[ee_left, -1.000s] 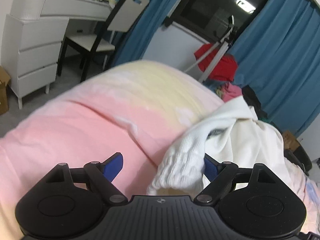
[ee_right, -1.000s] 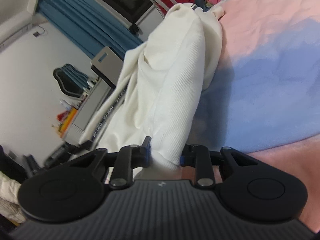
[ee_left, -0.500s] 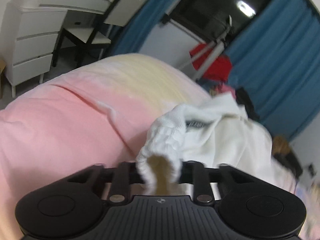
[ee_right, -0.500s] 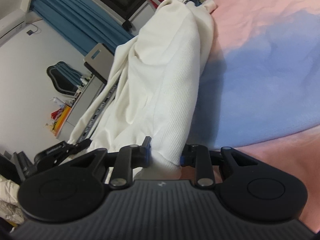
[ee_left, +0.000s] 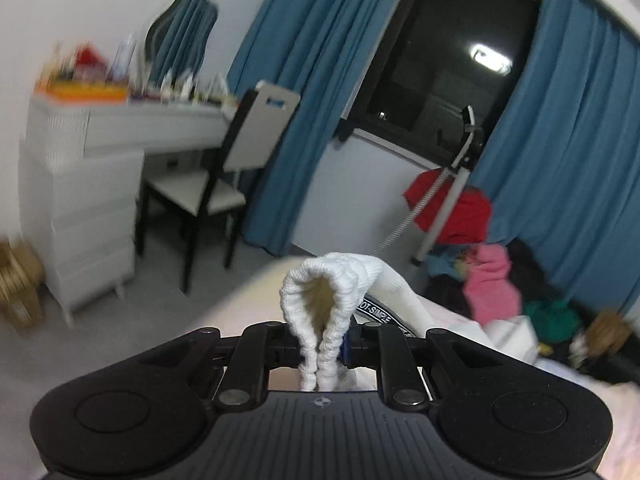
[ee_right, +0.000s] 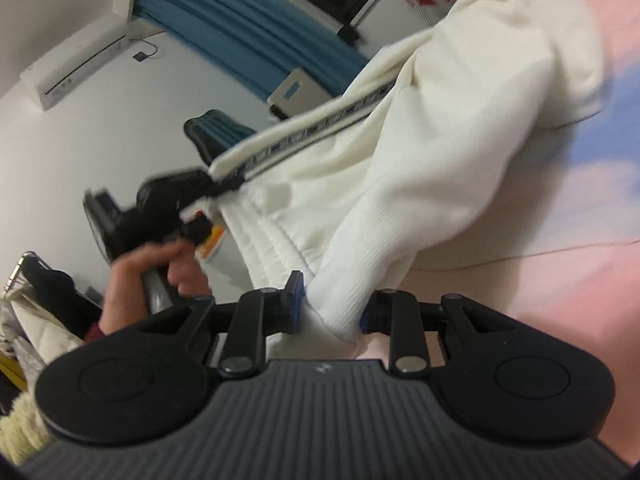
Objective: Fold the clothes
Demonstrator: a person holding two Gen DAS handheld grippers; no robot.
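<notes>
Both grippers, left gripper (ee_left: 325,344) and right gripper (ee_right: 330,308), are clamped on the white garment (ee_right: 460,128) above the bedspread (ee_right: 560,280).

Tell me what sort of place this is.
Most likely a bedroom in a home. A white dressing table with a mirror and chair stands by blue curtains, and the white garment lies over pink bedding.
</notes>
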